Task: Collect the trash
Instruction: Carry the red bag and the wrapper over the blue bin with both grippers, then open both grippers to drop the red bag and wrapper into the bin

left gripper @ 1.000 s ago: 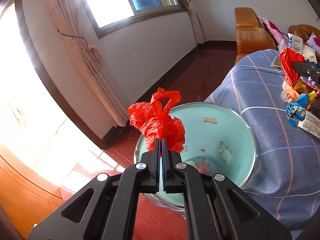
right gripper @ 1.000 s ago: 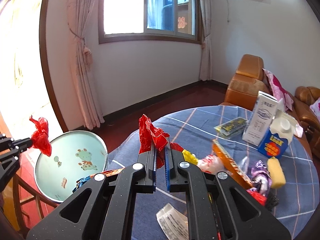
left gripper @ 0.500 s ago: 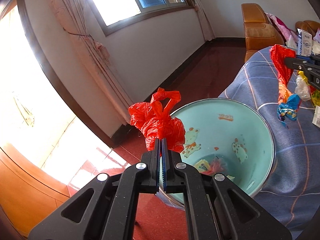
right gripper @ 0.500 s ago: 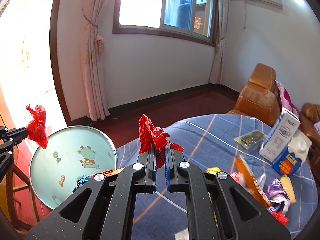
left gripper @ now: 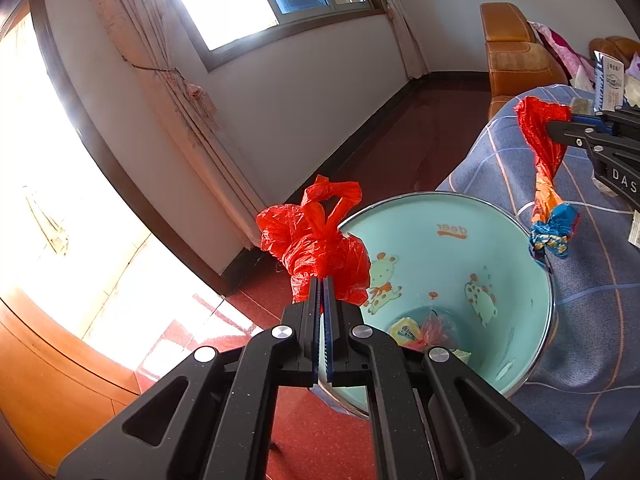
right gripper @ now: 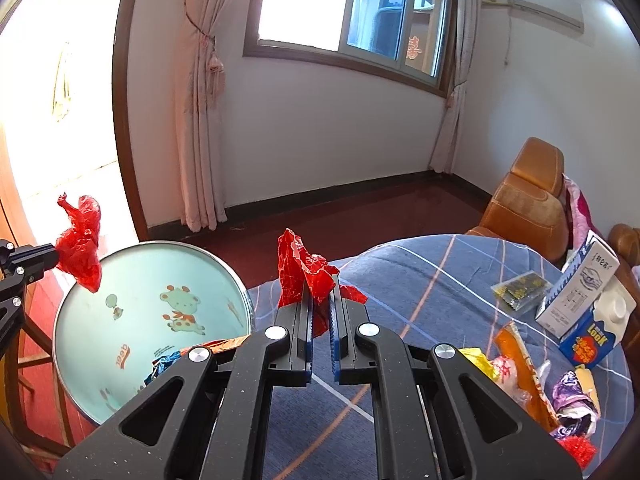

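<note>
Left claw (left gripper: pixel 322 280) clamped on my crumpled red plastic bag (left gripper: pixel 316 240), beside mint enamel bin's rim (left gripper: pixel 548 280); right claw (right gripper: pixel 320 300) pinching red foil wrapper (right gripper: pixel 300 268), farther off.

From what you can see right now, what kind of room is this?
Most likely a home living room: a tan sofa by the wall, a curtained window, and a round table under a blue plaid cloth littered with wrappers, with a bin beside it.
</note>
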{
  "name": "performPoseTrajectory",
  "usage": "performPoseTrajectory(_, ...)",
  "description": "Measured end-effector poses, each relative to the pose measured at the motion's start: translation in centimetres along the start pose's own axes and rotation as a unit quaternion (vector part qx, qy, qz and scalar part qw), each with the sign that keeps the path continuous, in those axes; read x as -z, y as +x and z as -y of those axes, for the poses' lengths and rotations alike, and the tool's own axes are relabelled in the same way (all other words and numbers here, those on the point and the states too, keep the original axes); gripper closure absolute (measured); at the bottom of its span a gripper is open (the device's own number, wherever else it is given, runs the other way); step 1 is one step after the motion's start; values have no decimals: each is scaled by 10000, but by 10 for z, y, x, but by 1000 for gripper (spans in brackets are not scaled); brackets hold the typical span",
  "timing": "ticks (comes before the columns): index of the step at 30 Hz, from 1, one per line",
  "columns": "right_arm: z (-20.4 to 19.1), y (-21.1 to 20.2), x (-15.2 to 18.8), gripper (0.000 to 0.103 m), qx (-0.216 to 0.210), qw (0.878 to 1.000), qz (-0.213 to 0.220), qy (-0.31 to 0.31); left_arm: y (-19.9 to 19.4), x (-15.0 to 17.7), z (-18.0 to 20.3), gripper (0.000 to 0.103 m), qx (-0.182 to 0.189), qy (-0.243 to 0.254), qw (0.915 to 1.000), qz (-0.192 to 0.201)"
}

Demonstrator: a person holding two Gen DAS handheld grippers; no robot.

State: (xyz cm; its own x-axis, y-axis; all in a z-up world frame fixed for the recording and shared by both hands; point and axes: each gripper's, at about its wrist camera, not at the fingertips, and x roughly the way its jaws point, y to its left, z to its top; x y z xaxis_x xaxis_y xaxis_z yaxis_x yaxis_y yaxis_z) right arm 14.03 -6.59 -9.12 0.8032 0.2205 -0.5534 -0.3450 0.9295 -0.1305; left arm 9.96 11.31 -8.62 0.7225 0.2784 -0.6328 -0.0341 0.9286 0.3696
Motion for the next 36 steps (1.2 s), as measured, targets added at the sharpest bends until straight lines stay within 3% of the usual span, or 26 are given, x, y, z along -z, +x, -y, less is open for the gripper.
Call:
performPoseTrajectory(32,-12,1,-1,95,-188,9998,-34,-65,0,-1,2,99,116,14,9999,7)
performPoseTrajectory(33,-13,2,-1,93,-304,9995,-63,-66,0,-1,2,97,109,16,9999,18)
performPoseTrajectory(35,-15,1,0,72,-393,9992,-46,-86,0,-1,4,93,153,37,9999,38)
performPoseTrajectory(36,-16,2,0,69,-426,9990,-63,-91,-1,-1,5,91,181,59,9998,47)
